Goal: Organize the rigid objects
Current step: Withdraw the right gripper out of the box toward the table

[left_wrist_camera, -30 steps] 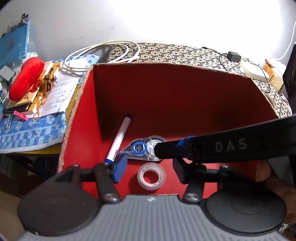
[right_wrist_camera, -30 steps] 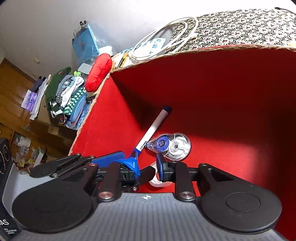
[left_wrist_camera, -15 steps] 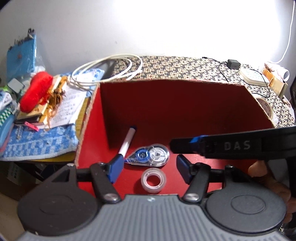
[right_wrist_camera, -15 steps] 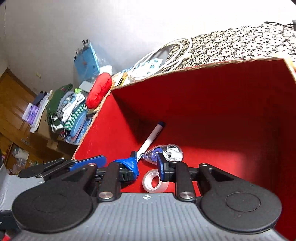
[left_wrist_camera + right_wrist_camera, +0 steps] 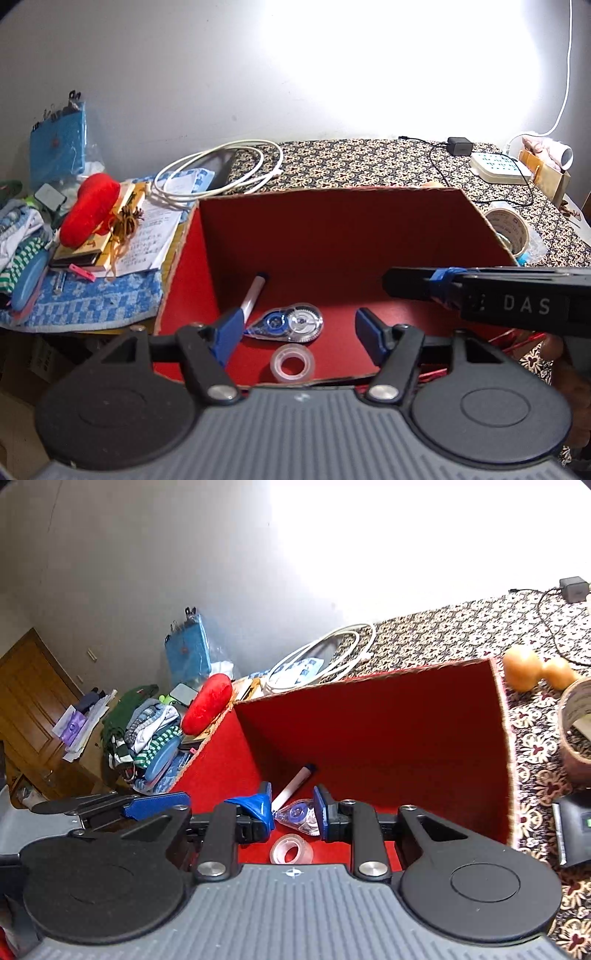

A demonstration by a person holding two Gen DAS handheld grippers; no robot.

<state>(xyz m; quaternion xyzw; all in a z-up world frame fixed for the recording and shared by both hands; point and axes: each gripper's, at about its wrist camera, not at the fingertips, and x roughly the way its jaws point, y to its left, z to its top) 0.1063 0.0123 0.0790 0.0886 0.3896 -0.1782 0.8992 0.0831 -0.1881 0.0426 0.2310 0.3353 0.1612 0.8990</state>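
Observation:
A red-lined cardboard box [image 5: 332, 229] [image 5: 369, 720] stands open on the patterned cloth. On its floor lie a white marker with a dark cap [image 5: 253, 295] [image 5: 295, 784], a clear-and-blue correction tape dispenser [image 5: 291, 325] [image 5: 299, 818] and a small clear tape roll [image 5: 291, 365] [image 5: 290, 853]. My left gripper [image 5: 299, 330] hovers above the box's near edge, its jaws opening wide with nothing held. My right gripper [image 5: 291, 810] hangs over the same edge, its jaws opening a little, empty. In the left wrist view its black finger [image 5: 406, 282] reaches in from the right.
A large packing tape roll [image 5: 509, 229] [image 5: 576, 720] sits right of the box. A coiled white cable [image 5: 218, 173], a red pouch [image 5: 90, 214], papers and clothes crowd the left. A power strip [image 5: 498, 168] and wooden gourd-shaped object [image 5: 532, 668] lie behind.
Both grippers have drawn back and up from inside the box, so the box looks smaller. Both pairs of jaws have widened. The objects on the box floor have not moved.

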